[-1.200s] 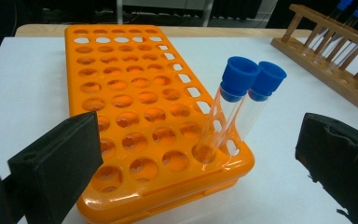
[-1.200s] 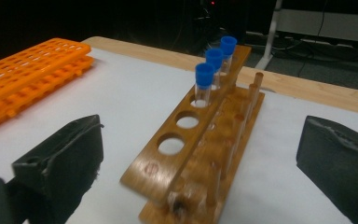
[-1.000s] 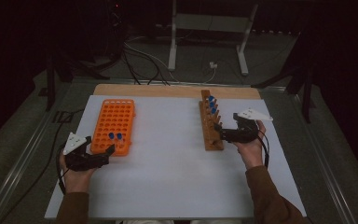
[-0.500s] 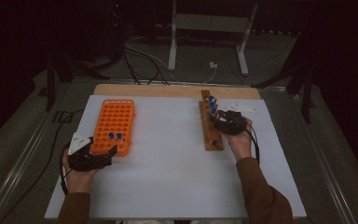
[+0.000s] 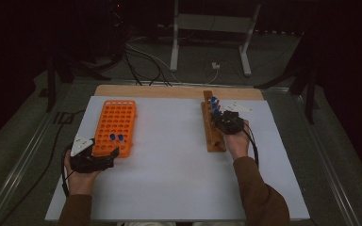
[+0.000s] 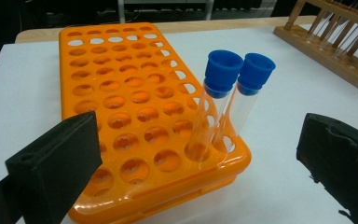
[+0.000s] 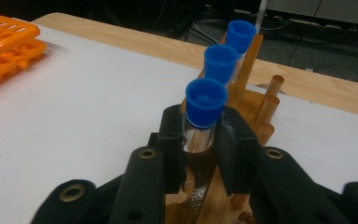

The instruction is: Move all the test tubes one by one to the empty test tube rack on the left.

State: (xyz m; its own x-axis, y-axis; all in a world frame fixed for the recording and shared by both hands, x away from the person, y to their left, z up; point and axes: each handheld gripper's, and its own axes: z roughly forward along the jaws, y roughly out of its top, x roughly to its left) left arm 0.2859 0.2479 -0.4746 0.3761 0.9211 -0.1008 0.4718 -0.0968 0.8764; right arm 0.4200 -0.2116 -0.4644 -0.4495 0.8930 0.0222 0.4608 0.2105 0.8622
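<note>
Right gripper (image 7: 199, 140): we have just closed our jaws on the nearest blue-capped tube (image 7: 204, 116), apparently seated in the wooden rack (image 5: 212, 132).
Left gripper (image 6: 200, 154): jaws released, beside the orange rack (image 6: 121, 116).

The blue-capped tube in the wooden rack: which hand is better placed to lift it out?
Right. The right claw is already shut on the nearest tube in the wooden rack; the left claw stands open beside the orange rack.

Right gripper (image 7: 199, 140) moved in, closing on tube (image 7: 200, 122).
</note>
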